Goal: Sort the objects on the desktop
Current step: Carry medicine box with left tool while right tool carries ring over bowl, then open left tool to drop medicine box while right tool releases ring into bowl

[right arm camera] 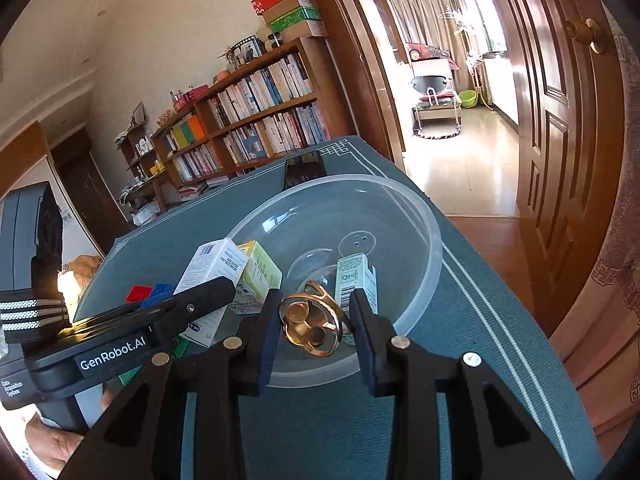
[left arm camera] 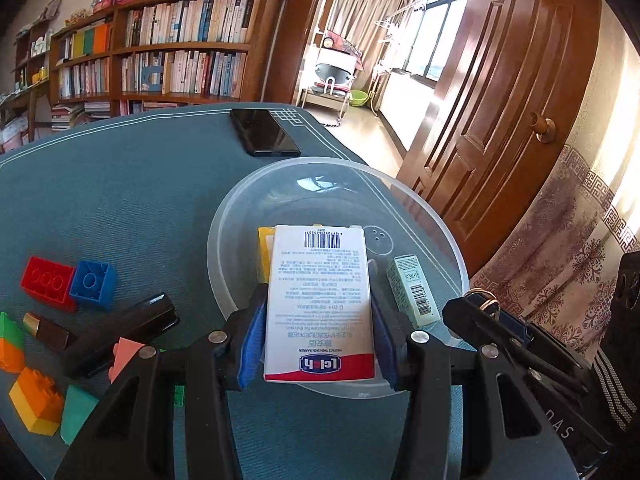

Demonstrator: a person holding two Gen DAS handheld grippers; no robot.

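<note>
A white box (left arm camera: 320, 304) is clamped between the blue pads of the left gripper (left arm camera: 320, 332), held flat with its barcode end pointing forward, over the near half of a clear bowl (left arm camera: 440, 224). Just beyond and left of the box, a yellow box (left arm camera: 265, 252) is seen inside the bowl; to the right, a slim pale-green box (left arm camera: 412, 290) lies against the bowl wall. Left of the gripper, outside the bowl, bricks are scattered on the mat: a red brick (left arm camera: 48, 282), a blue brick (left arm camera: 94, 282), orange and green ones nearer, with a lipstick (left arm camera: 46, 330) and a black bar (left arm camera: 120, 332) among them. A phone (left arm camera: 264, 132) lies far ahead.

A gold spinner (right arm camera: 314, 326) is held in the right gripper (right arm camera: 316, 330), whose jaws are closed on its rim, above the bowl's near edge.

The step in hand appears to be depositing: both items are poised over the bowl. For the next move, the white box would need to be lowered and released without knocking the yellow box; the spinner would likewise have to be freed over the bowl's bare middle. Bricks seem left for later sorting.
</note>
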